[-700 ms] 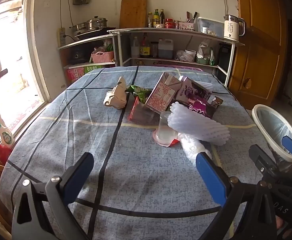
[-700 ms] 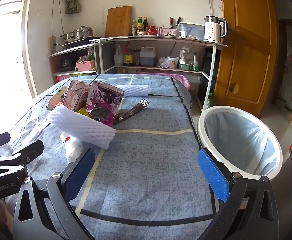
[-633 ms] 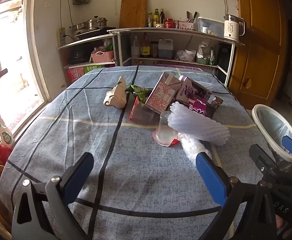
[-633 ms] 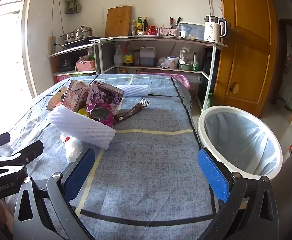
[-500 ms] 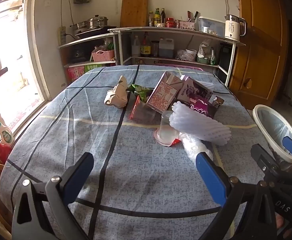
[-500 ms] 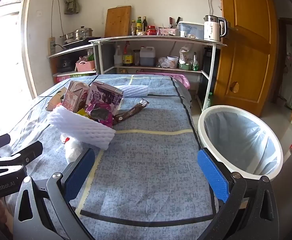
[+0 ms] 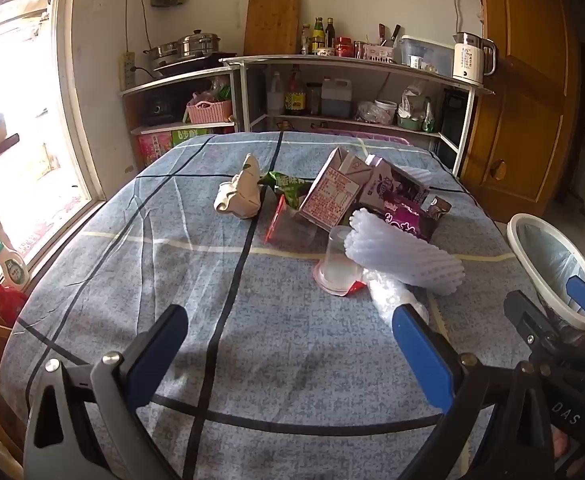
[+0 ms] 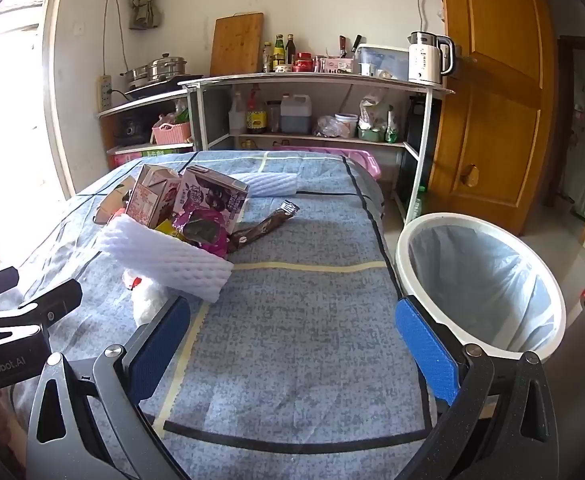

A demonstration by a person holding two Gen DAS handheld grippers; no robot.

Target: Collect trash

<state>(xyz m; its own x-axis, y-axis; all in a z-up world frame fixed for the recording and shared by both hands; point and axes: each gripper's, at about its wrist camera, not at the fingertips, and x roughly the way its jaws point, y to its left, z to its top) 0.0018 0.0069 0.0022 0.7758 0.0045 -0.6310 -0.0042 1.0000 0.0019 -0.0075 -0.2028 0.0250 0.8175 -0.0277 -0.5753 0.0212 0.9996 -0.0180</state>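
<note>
A heap of trash lies mid-table: a white foam sleeve, a clear plastic cup, a pink carton, a purple carton, a purple wrapper, a brown wrapper, a crumpled beige bag. A white bin with a clear liner stands off the table's right edge. My left gripper is open over bare cloth, short of the heap. My right gripper is open beside the bin, holding nothing.
The table has a blue-grey cloth with dark stripes. Behind it stand shelves with bottles, pots, a kettle and a cutting board. A wooden door is at the right, a bright window at the left.
Both views have shifted very slightly; the heap and bin stay put and both grippers remain open.
</note>
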